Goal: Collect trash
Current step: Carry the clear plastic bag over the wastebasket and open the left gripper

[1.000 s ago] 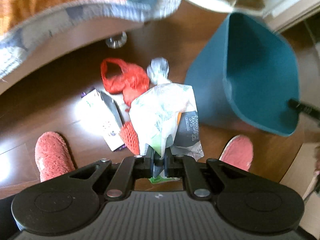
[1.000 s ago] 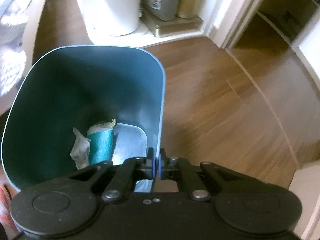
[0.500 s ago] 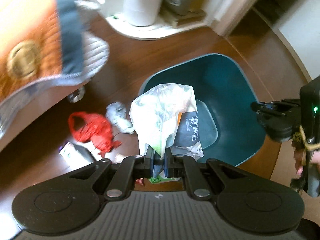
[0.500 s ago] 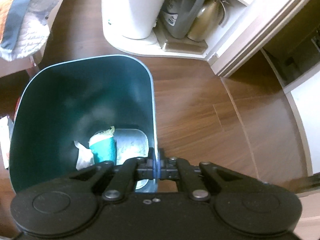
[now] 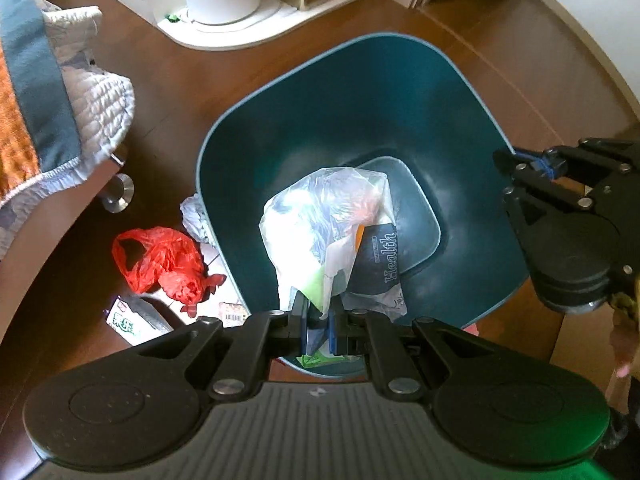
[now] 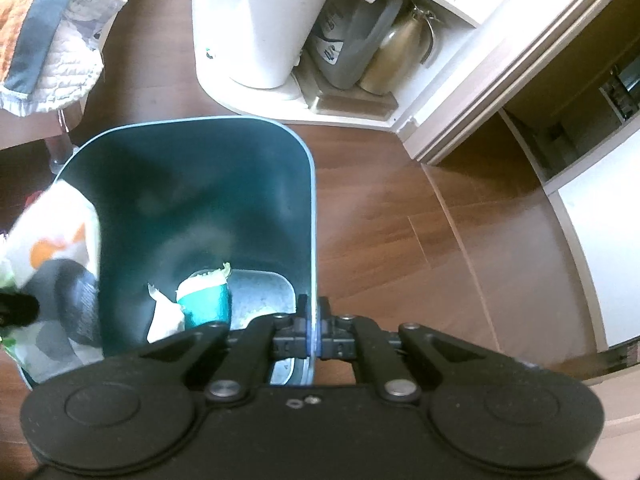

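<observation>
We hold the plastic bag (image 5: 332, 240) of rubbish in our left gripper (image 5: 320, 320), clamped on its lower edge, above the teal bin (image 5: 472, 128). Our right gripper (image 6: 312, 332) is pinched shut on the bin's rim, steadying it. Best to let go only once the bag hangs clear inside the walls. A red bag (image 5: 164, 260) waits on the floor.

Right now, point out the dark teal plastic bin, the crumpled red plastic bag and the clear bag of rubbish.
Dark teal plastic bin (image 5: 320, 120): left wrist view, inner wall.
Crumpled red plastic bag (image 5: 168, 264): left wrist view, middle.
Clear bag of rubbish (image 5: 316, 216): left wrist view, upper bulge.
</observation>
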The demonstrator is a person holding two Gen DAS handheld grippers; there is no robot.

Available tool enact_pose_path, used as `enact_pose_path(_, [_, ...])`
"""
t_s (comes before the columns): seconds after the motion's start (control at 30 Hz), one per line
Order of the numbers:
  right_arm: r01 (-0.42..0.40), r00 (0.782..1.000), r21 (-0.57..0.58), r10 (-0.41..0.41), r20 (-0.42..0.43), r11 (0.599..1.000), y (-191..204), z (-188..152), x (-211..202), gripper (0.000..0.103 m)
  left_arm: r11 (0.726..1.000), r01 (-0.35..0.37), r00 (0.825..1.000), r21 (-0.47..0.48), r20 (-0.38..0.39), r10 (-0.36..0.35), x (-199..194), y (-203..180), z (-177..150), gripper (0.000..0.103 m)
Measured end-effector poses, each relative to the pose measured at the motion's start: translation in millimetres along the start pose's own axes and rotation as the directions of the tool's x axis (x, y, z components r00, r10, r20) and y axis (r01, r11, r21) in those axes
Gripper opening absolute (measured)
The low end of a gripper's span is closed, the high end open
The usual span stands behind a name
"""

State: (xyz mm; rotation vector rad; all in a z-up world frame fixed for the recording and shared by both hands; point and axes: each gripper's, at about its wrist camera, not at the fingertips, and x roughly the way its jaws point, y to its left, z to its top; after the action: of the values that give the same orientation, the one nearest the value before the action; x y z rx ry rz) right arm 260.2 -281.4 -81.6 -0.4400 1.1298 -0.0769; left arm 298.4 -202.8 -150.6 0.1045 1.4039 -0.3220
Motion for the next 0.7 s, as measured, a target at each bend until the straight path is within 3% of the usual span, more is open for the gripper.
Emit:
enact_pose_path(0.27, [-0.014,1.0,-0.019,0.015,0.022,1.0,2.8,-0.9,-4.4,0.001,0.999,-0.041,0.998,-0.007,-0.041,0.041,21.0,-4.0,4.5,0.009])
enact_pose_path(0.47, [-0.013,1.0,-0.028,0.014,0.027,1.0,2.6,0.9,-2.8,0.002,0.999,0.01,0.998,-0.037,-0.067,-0.013,24.2,0.3,4.6,0.014])
enact_pose_path(0.57, [-0.02,0.999,-0.011,0.021,0.029,1.0,1.0,1.4,-1.9,0.002,0.999,0.03,0.998,-0.039,-0.056,-0.032,24.4,3.1,3.4,0.031])
enact_pose_path(0.63, [-0.02,0.999,-0.011,0.02,0.031,1.0,1.2,1.3,-1.9,0.002,0.999,0.033,0.999,-0.028,-0.041,-0.034,23.3,4.0,2.9,0.049])
enact_pose_path(0.7, [-0.02,0.999,-0.009,0.02,0.028,1.0,0.2,1.5,-1.3,0.002,0.999,0.037,0.999,-0.027,-0.029,-0.038,21.7,6.4,2.3,0.059])
